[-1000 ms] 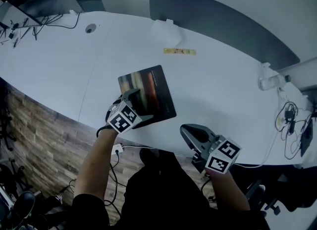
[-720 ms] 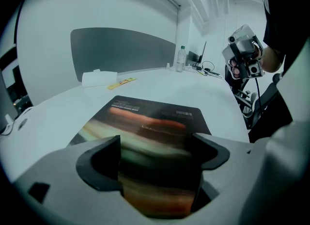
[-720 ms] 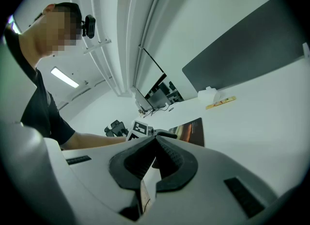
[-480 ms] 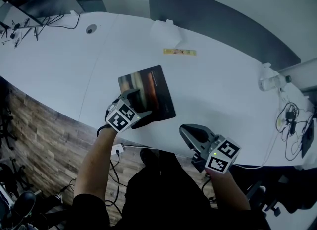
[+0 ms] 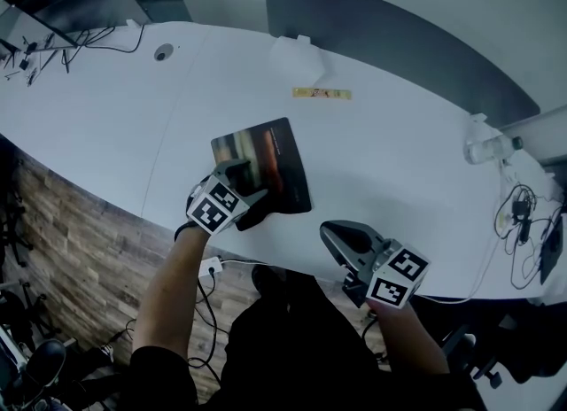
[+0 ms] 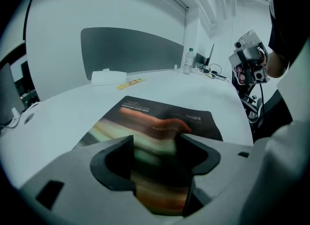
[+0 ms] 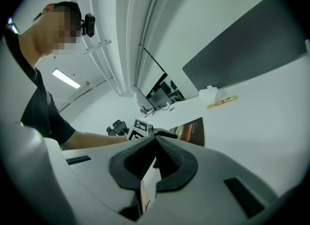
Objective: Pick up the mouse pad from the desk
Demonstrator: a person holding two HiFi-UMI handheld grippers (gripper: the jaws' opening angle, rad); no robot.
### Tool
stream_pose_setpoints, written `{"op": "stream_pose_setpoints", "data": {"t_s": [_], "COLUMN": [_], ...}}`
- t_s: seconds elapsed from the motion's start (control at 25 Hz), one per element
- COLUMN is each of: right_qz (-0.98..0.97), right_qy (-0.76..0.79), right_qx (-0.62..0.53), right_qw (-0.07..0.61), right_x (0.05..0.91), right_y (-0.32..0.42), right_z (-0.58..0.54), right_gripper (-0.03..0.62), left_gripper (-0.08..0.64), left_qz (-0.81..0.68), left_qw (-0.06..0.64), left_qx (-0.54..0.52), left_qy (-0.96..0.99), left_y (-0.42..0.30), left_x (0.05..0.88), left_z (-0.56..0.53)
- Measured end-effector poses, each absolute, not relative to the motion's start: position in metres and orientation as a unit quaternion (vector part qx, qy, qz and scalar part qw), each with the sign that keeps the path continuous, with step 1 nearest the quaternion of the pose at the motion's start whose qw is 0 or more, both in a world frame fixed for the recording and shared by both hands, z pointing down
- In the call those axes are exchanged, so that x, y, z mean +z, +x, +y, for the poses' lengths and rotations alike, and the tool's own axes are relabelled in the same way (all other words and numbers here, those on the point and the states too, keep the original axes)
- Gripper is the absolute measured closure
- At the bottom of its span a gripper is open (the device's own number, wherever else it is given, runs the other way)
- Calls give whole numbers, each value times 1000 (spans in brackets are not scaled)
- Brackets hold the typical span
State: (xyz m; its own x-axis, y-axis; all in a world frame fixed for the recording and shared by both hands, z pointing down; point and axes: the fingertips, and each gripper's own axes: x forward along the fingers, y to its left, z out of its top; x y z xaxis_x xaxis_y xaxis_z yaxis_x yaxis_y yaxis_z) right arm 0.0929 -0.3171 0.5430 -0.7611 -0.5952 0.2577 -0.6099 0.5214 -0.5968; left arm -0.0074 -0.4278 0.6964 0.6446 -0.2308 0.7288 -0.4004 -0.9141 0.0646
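The dark mouse pad (image 5: 270,161) with orange and green streaks lies on the white desk (image 5: 115,117) near its front edge. My left gripper (image 5: 244,183) is at the pad's near left corner. In the left gripper view its jaws are closing, with the blurred near edge of the mouse pad (image 6: 164,117) between the left gripper's (image 6: 157,156) jaws, which stand a little apart. My right gripper (image 5: 341,241) hovers at the desk's front edge, to the right of the pad, shut and empty; the right gripper (image 7: 156,139) points toward the mouse pad (image 7: 193,129).
A yellow ruler (image 5: 322,93) and a white box (image 5: 297,57) lie beyond the pad. A grey divider panel (image 5: 399,37) stands along the back. A water bottle (image 5: 487,146) and cables (image 5: 523,210) sit at the right end. Wooden floor shows below the front edge.
The left gripper's jaws have narrowed around the pad's near corner, and the pad's near edge has shifted slightly. The right gripper has stayed where it was.
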Motion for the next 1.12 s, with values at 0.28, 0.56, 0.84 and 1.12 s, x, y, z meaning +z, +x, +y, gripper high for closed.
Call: {"op": "stream_pose_setpoints", "data": {"t_s": [0.28,0.56,0.84,1.12], "right_qz": [-875,-878,-890,-901], "right_qy": [340,342,340,337], "right_qx": [345,335,304,273], "right_qw": [13,9,-4,-12], "right_x": [540,529,494,460], "right_y": [94,103,101,93], "right_z": [-321,-328,-333,-332], "right_gripper": [588,588,588,588], "left_gripper": [511,509,511,511], "left_qz": [-209,-226,-269,-309], "left_qw": [125,100,79,84], "left_qx": [381,385,345,305], "left_qy": [892,889,896,897], "left_y": [-14,-12,-14,-37], "left_x": [695,678,614,561], "left_z": [-440,-443,-438,-424]}}
